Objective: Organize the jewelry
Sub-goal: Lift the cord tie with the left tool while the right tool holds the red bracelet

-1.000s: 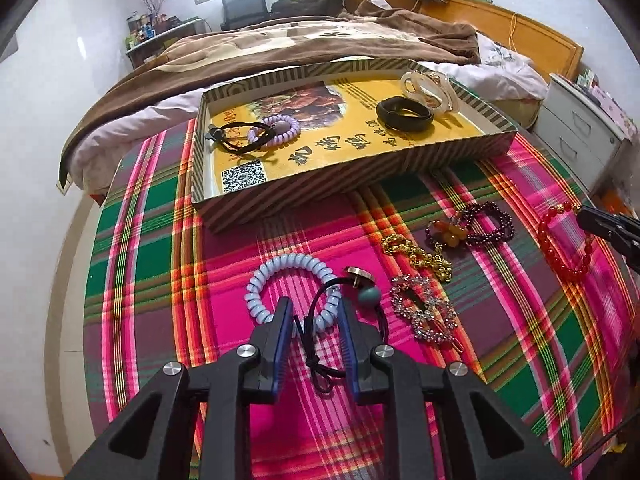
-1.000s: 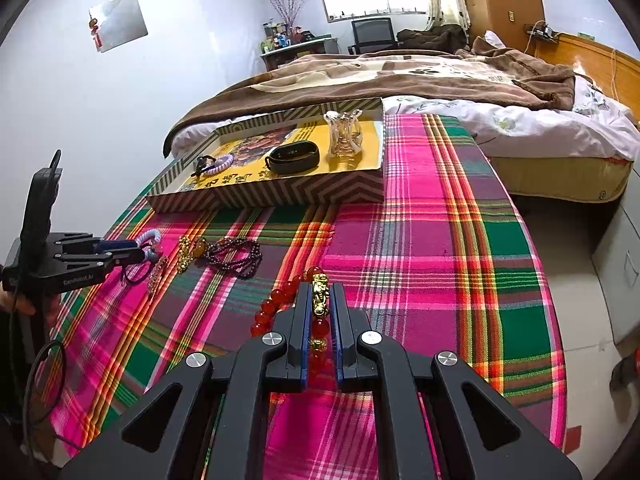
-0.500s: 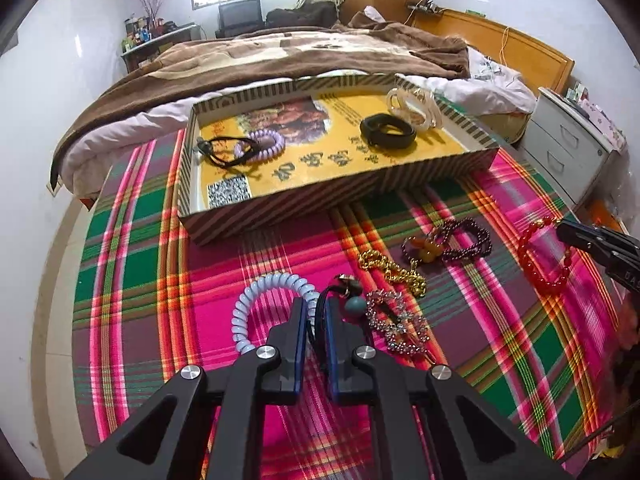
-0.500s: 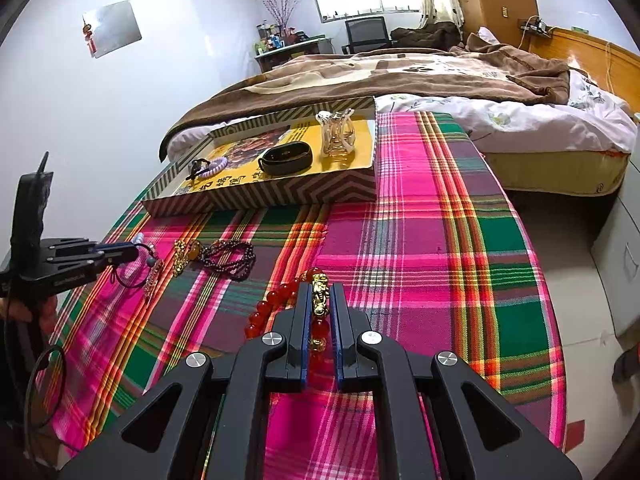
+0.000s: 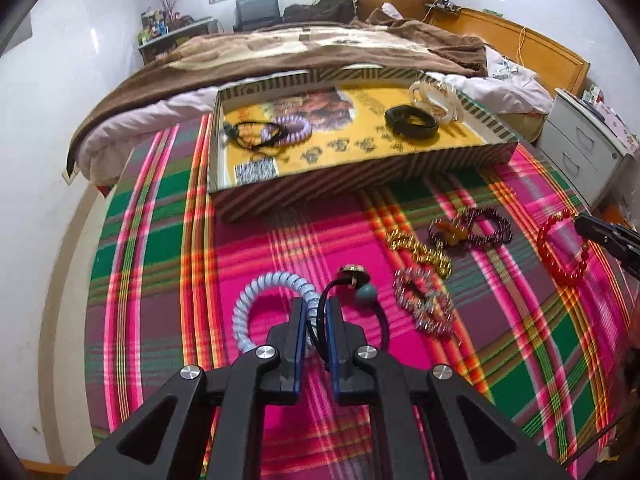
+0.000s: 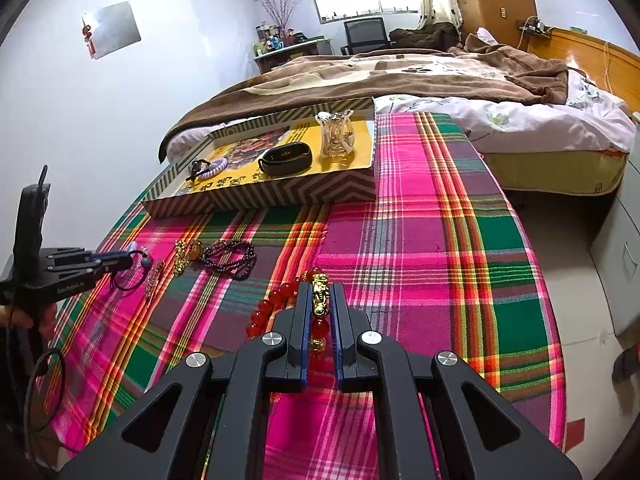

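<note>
My left gripper is shut on the black cord of a hair tie with a teal bead and a gold button. It sits beside a pale blue spiral hair tie on the plaid cloth. My right gripper is shut on a red bead bracelet, pinching it at its gold charm. The striped tray stands farther back. It holds a lilac spiral tie with a black tie, a black bangle and a clear claw clip.
A rhinestone clip, a gold chain and a dark purple bead bracelet lie on the cloth between the two grippers. A bed with a brown blanket lies behind the tray. White drawers stand to the right.
The left gripper's jaws have closed on the black cord of the hair tie. The right gripper has kept still, holding the red bracelet.
</note>
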The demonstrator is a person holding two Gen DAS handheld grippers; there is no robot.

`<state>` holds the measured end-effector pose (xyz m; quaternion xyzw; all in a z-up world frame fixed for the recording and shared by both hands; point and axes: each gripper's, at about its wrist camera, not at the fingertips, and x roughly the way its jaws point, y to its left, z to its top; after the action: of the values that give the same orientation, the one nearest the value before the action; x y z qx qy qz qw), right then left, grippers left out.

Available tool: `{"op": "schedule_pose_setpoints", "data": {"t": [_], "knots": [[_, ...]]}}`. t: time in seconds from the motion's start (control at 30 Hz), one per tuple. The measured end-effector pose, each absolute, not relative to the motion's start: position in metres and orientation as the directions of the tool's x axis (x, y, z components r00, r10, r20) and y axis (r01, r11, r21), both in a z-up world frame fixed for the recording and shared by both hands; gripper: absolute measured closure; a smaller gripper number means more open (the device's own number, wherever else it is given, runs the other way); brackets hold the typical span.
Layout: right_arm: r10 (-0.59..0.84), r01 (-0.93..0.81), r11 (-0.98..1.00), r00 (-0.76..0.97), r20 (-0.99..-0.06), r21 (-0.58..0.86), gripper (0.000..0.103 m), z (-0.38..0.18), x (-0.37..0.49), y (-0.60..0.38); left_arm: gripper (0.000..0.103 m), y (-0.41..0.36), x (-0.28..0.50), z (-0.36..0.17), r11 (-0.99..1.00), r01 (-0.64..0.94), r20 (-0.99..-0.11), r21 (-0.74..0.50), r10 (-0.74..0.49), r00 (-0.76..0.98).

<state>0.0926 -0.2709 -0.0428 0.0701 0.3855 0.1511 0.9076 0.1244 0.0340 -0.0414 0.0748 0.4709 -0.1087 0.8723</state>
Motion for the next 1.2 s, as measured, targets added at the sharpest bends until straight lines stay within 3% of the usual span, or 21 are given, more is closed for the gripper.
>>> {"op": "schedule_pose_setpoints", "data": {"t": [0.07, 0.13, 0.23, 0.3, 0.47, 0.63, 0.77, 0.87, 0.93, 0.97, 1.2], "knots": [[0.330, -0.221, 0.944, 0.658, -0.677, 0.245, 0.094, -0.042, 0.092, -0.271, 0.091, 0.039, 0.122, -0.048, 0.965, 0.260, -0.858, 0.032, -0.107, 0.503], [0.330, -0.222, 0.944, 0.656, -0.679, 0.244, 0.094, -0.043, 0.093, -0.271, 0.083, 0.045, 0.116, -0.046, 0.971, 0.230, -0.853, 0.058, -0.071, 0.516], [0.333, -0.225, 0.943, 0.653, -0.680, 0.245, 0.094, -0.043, 0.093, -0.269, 0.059, 0.048, 0.105, -0.038, 0.972, 0.206, -0.829, 0.117, -0.019, 0.559], [0.334, -0.229, 0.943, 0.655, -0.678, 0.243, 0.094, -0.042, 0.093, -0.268, 0.035, 0.048, 0.097, -0.031, 0.972, 0.206, -0.811, 0.110, -0.032, 0.584], [0.336, -0.232, 0.942, 0.655, -0.677, 0.243, 0.094, -0.042, 0.091, -0.267, 0.035, 0.037, 0.099, -0.022, 0.970, 0.242, -0.791, 0.033, -0.123, 0.599], [0.337, -0.228, 0.941, 0.655, -0.677, 0.249, 0.094, -0.042, 0.090, -0.270, 0.040, 0.020, 0.120, -0.033, 0.973, 0.218, -0.801, 0.069, -0.076, 0.594], [0.339, -0.221, 0.941, 0.658, -0.672, 0.257, 0.094, -0.041, 0.091, -0.273, 0.077, 0.010, 0.128, -0.046, 0.963, 0.215, -0.814, 0.163, 0.008, 0.581], [0.342, -0.225, 0.940, 0.657, -0.672, 0.258, 0.094, -0.042, 0.092, -0.273, 0.078, 0.005, 0.126, -0.046, 0.955, 0.244, -0.817, 0.167, -0.005, 0.576], [0.345, -0.227, 0.938, 0.656, -0.671, 0.261, 0.094, -0.042, 0.092, -0.274, 0.087, -0.001, 0.122, -0.044, 0.947, 0.268, -0.808, 0.177, -0.016, 0.589], [0.345, -0.228, 0.938, 0.658, -0.669, 0.261, 0.094, -0.041, 0.092, -0.274, 0.101, -0.001, 0.121, -0.041, 0.948, 0.265, -0.801, 0.178, -0.016, 0.598], [0.344, -0.231, 0.939, 0.684, -0.644, 0.256, 0.094, -0.030, 0.090, -0.275, 0.103, 0.005, 0.116, -0.006, 0.955, 0.276, -0.756, 0.112, -0.098, 0.647]]}}
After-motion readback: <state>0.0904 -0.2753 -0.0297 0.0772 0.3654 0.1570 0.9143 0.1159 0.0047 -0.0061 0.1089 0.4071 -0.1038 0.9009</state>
